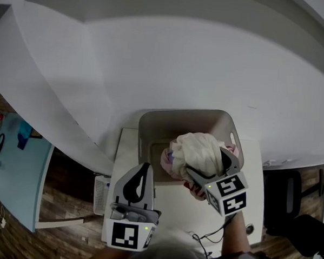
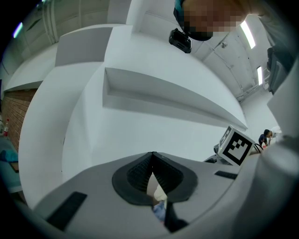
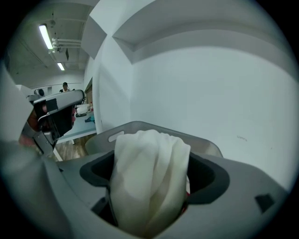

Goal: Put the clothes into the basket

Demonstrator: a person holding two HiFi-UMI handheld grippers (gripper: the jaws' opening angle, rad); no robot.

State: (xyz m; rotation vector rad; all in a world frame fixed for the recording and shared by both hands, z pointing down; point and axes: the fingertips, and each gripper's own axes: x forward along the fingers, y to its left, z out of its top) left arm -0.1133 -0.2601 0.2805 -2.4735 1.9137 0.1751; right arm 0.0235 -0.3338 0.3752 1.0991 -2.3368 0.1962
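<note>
A grey basket point(image 1: 151, 125) stands on a small white table point(image 1: 171, 210) against the white wall. Pink and red clothes point(image 1: 167, 162) lie inside it. My right gripper point(image 1: 206, 164) hangs over the basket's near right part, a bunched white cloth point(image 1: 196, 148) between its jaws. In the right gripper view the white cloth point(image 3: 149, 177) fills the middle of the wide-apart jaws of the right gripper point(image 3: 149, 186), with dark gaps at both sides and the basket rim point(image 3: 205, 142) behind. My left gripper point(image 1: 143, 173) is held off the basket's near left corner, shut and empty; the left gripper point(image 2: 153, 161) faces the wall.
A pale blue table point(image 1: 14, 167) lies at the left and a small white crate point(image 1: 100, 193) sits beside the white table. A dark chair point(image 1: 282, 198) is at the right. A black cable point(image 1: 210, 238) trails over the table's front edge.
</note>
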